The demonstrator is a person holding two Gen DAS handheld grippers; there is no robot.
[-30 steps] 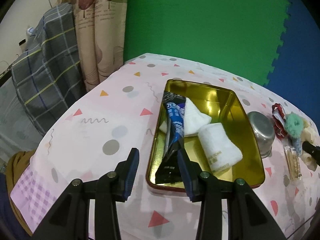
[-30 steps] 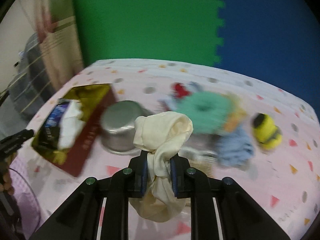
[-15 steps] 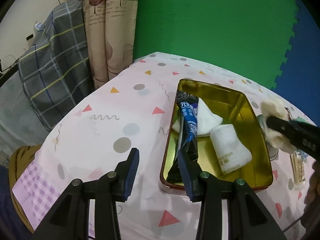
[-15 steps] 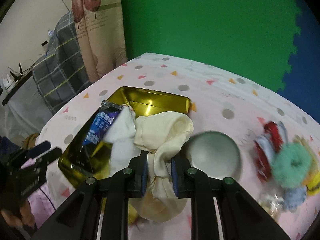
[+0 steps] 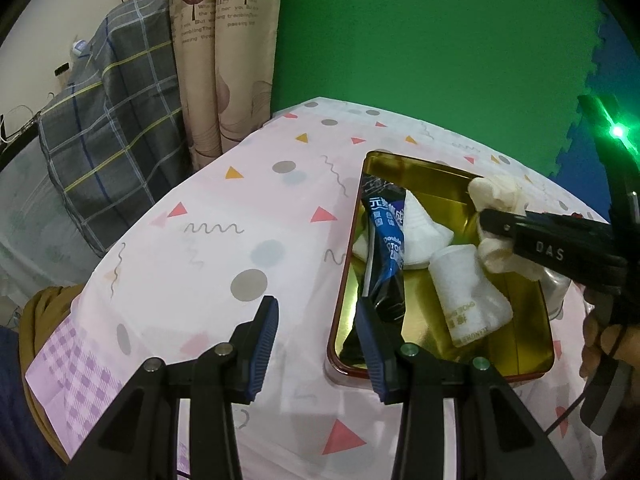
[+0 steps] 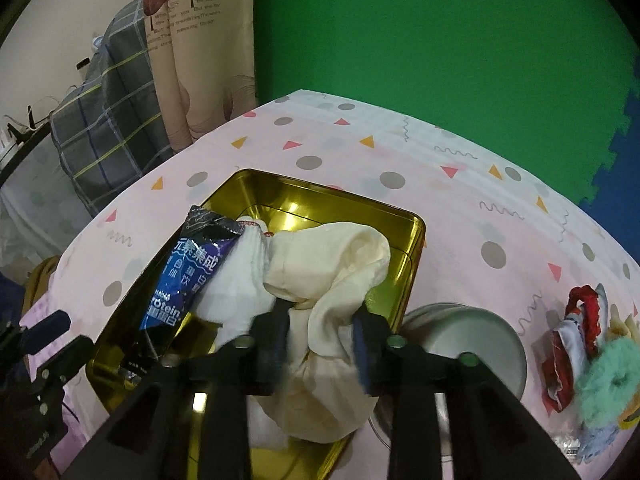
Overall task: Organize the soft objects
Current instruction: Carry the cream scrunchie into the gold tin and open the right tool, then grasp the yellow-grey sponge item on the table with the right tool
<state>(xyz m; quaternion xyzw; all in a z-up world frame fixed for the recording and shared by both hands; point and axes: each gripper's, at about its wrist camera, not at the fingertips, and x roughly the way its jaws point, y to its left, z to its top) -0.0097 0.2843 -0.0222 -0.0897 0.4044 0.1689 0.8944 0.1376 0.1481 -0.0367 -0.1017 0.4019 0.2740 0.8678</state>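
in the right wrist view we see the right gripper point(image 6: 320, 330) at lower centre, over the near part of a gold tin tray point(image 6: 412, 240) that sits on a pink patterned tablecloth point(image 6: 460, 208). a knotted cream cloth point(image 6: 332, 276) lies between its fingers point(image 6: 276, 340); the jaws have just been opening, and whether the blurred pads now press on the cloth we cannot tell. the cloth bulges above the fingers and hangs below them, over the tray's interior. left of it in the tray we note a blue and black snack packet point(image 6: 188, 276) and a white folded cloth point(image 6: 244, 280). at lower right of the frame stand a steel bowl point(image 6: 472, 340), just beside the tray, and a pile of small items including a mint green scrunchie point(image 6: 612, 376).

in the left wrist view the left gripper point(image 5: 316, 340) occupies the lower centre, its blue-padded fingers point(image 5: 264, 340) parted and holding nothing, one over the tablecloth and one at the tray's near left edge. a rolled white towel point(image 5: 468, 296) lies in the tray's lower right part. the right gripper enters from the right edge with the cream cloth at the tray's upper right part, and part of a hand point(image 5: 600, 344) shows at the right edge.
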